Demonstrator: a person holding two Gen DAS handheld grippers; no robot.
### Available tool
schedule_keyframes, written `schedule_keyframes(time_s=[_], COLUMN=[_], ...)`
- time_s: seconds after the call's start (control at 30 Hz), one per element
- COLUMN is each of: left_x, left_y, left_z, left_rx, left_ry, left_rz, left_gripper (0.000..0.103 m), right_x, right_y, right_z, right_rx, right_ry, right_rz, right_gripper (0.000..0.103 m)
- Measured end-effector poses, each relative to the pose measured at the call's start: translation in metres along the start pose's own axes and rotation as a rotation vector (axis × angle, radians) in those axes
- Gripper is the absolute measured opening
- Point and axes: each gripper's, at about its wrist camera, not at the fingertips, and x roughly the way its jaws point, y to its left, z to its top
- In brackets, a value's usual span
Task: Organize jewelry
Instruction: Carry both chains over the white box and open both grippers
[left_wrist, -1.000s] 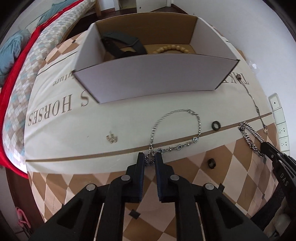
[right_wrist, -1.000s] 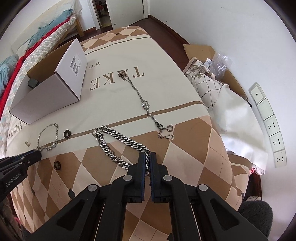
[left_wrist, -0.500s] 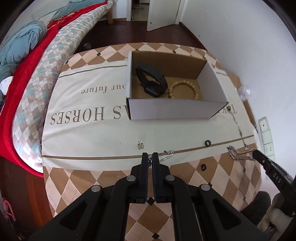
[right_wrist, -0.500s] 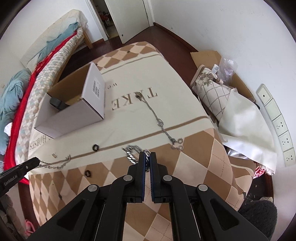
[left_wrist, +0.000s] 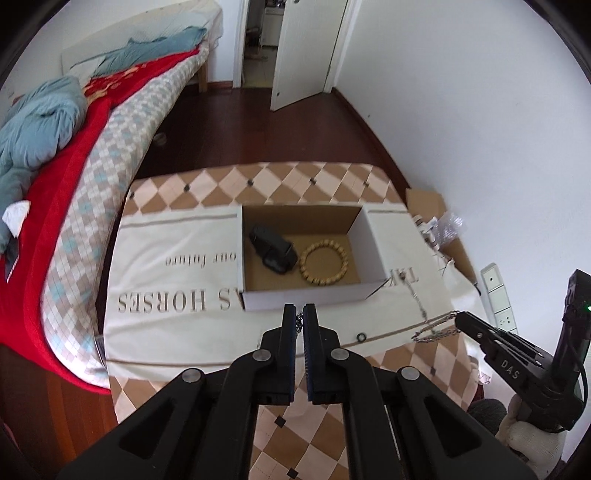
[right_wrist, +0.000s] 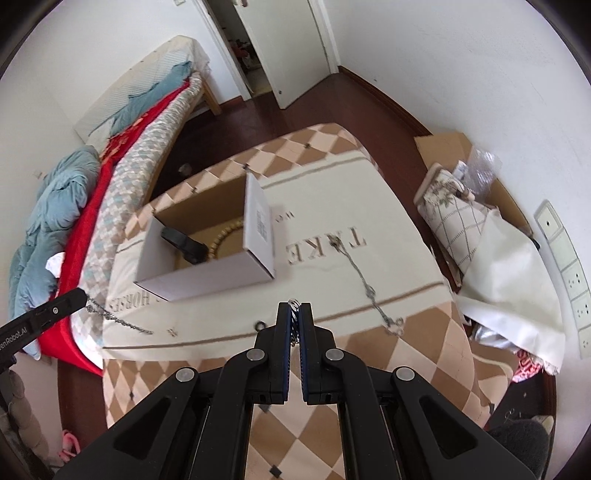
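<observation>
- Dangling from the left gripper, the thin chain hangs above the tablecloth, long axis slanting down to the right in the right wrist view.
- Left jaws pressed together on its links.
- Right gripper pinches the heavy curb chain, which sags sideways clear of the cloth.
- Open box beyond holds a watch and bead bracelet.

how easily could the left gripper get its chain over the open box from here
Probably yes: the left gripper, shut on the thin chain, hangs above the cardboard box's near wall; nothing lies between, and its top is open.
</observation>
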Motion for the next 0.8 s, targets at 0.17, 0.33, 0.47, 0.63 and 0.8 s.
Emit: schedule_keyframes(time_s=[0.17, 0.33, 0.47, 0.63, 0.8], left_x=[-0.011, 0.007, 0.034, 0.076, 0.105], left_y=[-0.002, 0.001, 0.005, 0.016, 0.029], left_z=[0.034, 0.063, 0.073, 0.071, 0.064], left_rx=[0.019, 0.026, 0.03, 0.002, -0.062], left_ry=[-0.052, -0.034, 0.01, 0.092, 0.183], left_rz=[-0.003, -0.01, -0.002, 0.02, 0.028], left_gripper=[0.001, 0.001, 0.002, 0.002, 0.006], right_x=[-0.012, -0.005, 0.023, 0.068, 0.106], right_y=[0.03, 0.06, 0.08, 0.097, 0.102], right_z=[0.037, 0.078, 0.108, 0.13, 0.135], right_rx=[-0.068, -0.142, -0.176, -0.205, -0.215], right_ry=[-0.046, -0.047, 0.018, 0.11, 0.217], right_rz=[0.047, 0.081, 0.105, 0.093, 0.089], right_gripper=[0.004, 0.004, 0.004, 0.004, 0.004])
